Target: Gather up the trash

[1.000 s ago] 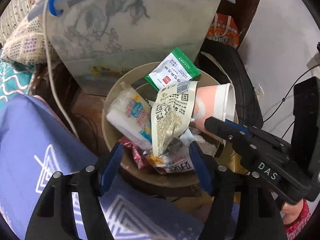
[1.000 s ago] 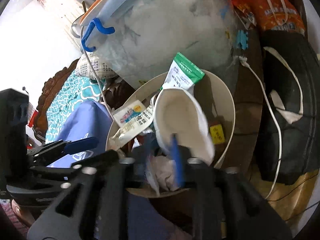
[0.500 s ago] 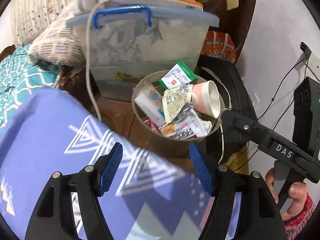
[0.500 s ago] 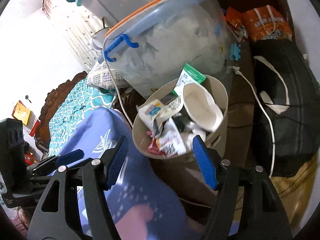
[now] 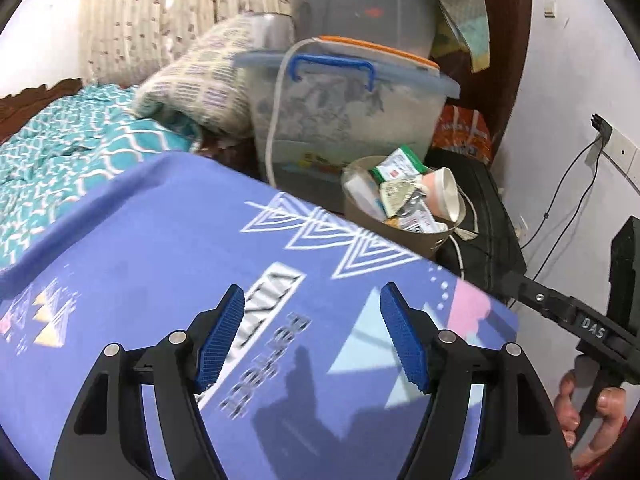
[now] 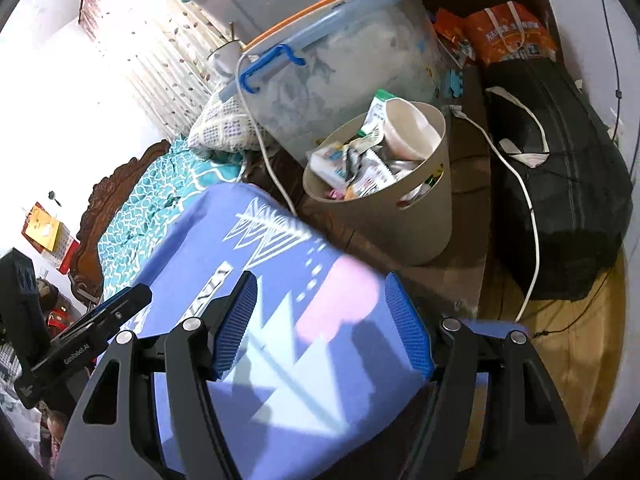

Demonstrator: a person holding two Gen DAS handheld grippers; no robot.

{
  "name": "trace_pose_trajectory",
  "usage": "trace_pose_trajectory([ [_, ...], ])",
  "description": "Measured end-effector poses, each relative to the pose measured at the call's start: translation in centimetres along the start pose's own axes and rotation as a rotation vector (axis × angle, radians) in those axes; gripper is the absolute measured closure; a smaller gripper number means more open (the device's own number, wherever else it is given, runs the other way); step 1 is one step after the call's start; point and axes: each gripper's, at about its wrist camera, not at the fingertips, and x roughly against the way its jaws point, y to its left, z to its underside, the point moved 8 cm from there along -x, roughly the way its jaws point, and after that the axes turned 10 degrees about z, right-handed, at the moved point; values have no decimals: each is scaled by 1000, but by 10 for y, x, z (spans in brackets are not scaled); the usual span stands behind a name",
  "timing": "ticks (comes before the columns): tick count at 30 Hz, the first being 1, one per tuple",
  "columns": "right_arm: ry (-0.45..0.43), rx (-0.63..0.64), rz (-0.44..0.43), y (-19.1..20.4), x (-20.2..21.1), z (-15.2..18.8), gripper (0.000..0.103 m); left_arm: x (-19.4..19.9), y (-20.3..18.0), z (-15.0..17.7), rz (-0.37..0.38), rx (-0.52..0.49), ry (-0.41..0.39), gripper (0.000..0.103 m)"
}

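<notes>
Hovering over the purple printed mat [image 5: 168, 248], left tool [image 5: 308, 336] & right tool [image 6: 320, 324] both gape empty. Beige plastic bin [image 6: 416, 216], packed w/ wrappers & a paper cup [image 6: 408, 132], stands beyond the mat's far edge. Scan for leftover trash before reaching again.

Both wrist views toward shared bin [image 5: 400, 232] [image 6: 400, 216]
</notes>
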Motion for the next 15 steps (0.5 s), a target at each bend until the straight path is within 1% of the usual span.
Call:
trace_pose_trajectory([
  [2,-4,7,8,9,11,6,35,16,6,7,-15,11,-19,34],
  [4,-6,13,13,19,21,12,35,30,11,13,-32,16,-41,30],
  [7,-5,26,26,34,32,23,33,55,16,21,-66,2,-80,26],
  [9,-4,30,36,43,37,30,25,68,18,26,-81,-8,-93,24],
  [12,-16,21,55,53,46,39,18,84,20,34,-97,-12,-109,21],
  [14,-33,32,71,59,51,41,15,91,21,37,-108,-12,-115,16],
  [15,-41,38,78,62,54,41,11,94,22,38,-119,-13,-116,16],
])
